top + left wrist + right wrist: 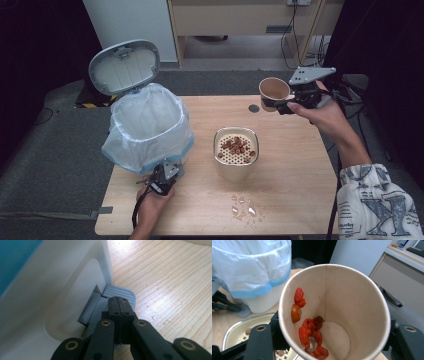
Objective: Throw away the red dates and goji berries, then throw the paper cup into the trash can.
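A white pedal bin (150, 125) lined with a white and blue bag stands at the table's left, its grey lid (124, 65) raised. My left gripper (169, 169) is shut, and its tips (119, 301) rest on the grey pedal (123, 293) at the bin's foot. My right gripper (282, 100) is shut on a paper cup (273, 92), held tilted above the table's far right. Red food bits (310, 332) cling inside the cup (352, 302). A cream container with a perforated insert (236, 150) holds brown and red bits at mid-table.
Small wet or clear bits (243, 207) lie on the wooden table (300, 165) near its front edge. A dark round spot (254, 108) sits near the far edge. Cabinets and cables stand behind the table.
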The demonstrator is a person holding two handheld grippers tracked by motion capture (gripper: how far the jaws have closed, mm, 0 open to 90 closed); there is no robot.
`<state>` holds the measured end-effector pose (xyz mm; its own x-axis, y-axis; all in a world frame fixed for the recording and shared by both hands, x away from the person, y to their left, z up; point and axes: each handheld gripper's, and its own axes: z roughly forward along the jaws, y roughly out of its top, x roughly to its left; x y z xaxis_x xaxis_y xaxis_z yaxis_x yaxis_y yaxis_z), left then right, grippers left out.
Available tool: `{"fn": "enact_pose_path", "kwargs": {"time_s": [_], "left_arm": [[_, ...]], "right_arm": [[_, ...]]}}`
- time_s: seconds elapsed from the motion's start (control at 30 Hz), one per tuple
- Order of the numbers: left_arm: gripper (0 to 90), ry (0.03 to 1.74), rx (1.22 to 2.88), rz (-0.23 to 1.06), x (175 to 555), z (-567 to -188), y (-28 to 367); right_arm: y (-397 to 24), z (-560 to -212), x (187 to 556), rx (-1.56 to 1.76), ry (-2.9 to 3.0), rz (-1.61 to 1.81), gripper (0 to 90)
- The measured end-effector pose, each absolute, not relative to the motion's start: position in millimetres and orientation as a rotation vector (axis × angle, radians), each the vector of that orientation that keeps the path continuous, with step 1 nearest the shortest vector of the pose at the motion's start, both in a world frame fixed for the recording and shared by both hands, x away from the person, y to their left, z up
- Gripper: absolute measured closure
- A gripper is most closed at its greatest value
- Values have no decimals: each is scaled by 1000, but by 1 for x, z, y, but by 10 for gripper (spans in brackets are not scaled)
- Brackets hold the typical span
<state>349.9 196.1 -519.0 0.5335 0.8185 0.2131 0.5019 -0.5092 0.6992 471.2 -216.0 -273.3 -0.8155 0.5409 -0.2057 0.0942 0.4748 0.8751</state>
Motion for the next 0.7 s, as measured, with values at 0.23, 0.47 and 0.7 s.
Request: {"fn": "enact_pose_path", "kwargs": {"time_s": [0.23, 0.47, 0.7], "left_arm": [[897, 1062, 2201, 723, 350, -519, 196], [897, 1063, 2201, 722, 350, -519, 196], [897, 1063, 2203, 723, 350, -519, 196]], "right_arm": [[-208, -267, 473, 550, 2297, 1347, 336], [-197, -261, 475, 567, 2314, 1412, 336], [-173, -256, 476, 534, 2343, 1407, 335]]}}
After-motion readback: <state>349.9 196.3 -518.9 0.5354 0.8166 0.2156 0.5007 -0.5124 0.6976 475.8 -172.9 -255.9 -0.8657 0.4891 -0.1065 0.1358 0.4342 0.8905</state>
